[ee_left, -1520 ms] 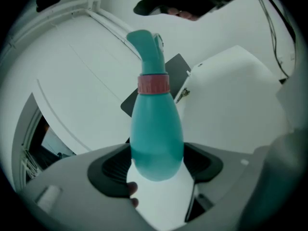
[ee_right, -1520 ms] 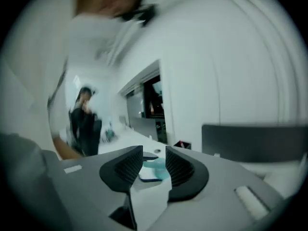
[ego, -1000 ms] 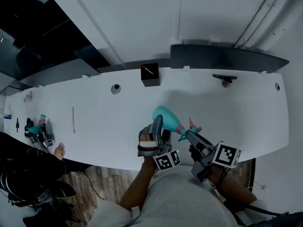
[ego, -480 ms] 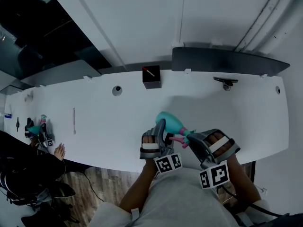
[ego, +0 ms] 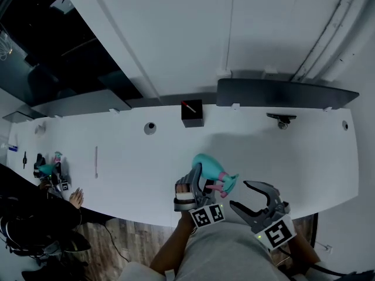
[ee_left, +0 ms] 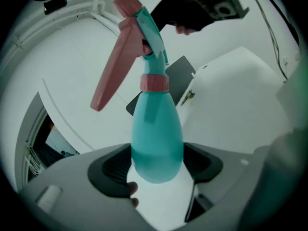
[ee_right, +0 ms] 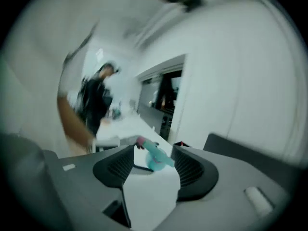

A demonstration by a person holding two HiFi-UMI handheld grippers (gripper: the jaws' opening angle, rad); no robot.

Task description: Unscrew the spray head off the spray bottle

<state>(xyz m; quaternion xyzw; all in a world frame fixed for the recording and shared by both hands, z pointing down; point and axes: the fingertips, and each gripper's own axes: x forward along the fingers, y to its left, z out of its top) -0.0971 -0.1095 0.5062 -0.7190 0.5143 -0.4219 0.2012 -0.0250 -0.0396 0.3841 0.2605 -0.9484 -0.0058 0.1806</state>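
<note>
A teal spray bottle (ego: 207, 165) with a pink collar and a pink trigger (ego: 223, 185) is held tilted over the white table (ego: 129, 157), near its front edge. My left gripper (ego: 199, 170) is shut on the bottle's body. In the left gripper view the body (ee_left: 157, 138) sits between the jaws, and the collar (ee_left: 154, 83) and spray head (ee_left: 144, 28) point away. My right gripper (ego: 239, 194) hangs to the right of the spray head without touching it. Its jaws are opening and hold nothing. In the blurred right gripper view the bottle (ee_right: 155, 158) shows far beyond the right gripper (ee_right: 153, 163).
A black box (ego: 192, 113) stands at the table's back. A dark grey panel (ego: 281, 92) runs behind the table, with a small black fixture (ego: 283, 120) below it. At the far left another person's hand (ego: 74, 198) rests near a second teal bottle (ego: 51, 170).
The right gripper has come off the spray head, drawn back to the right toward the table's front edge and opened wide. The left gripper still holds the bottle.
</note>
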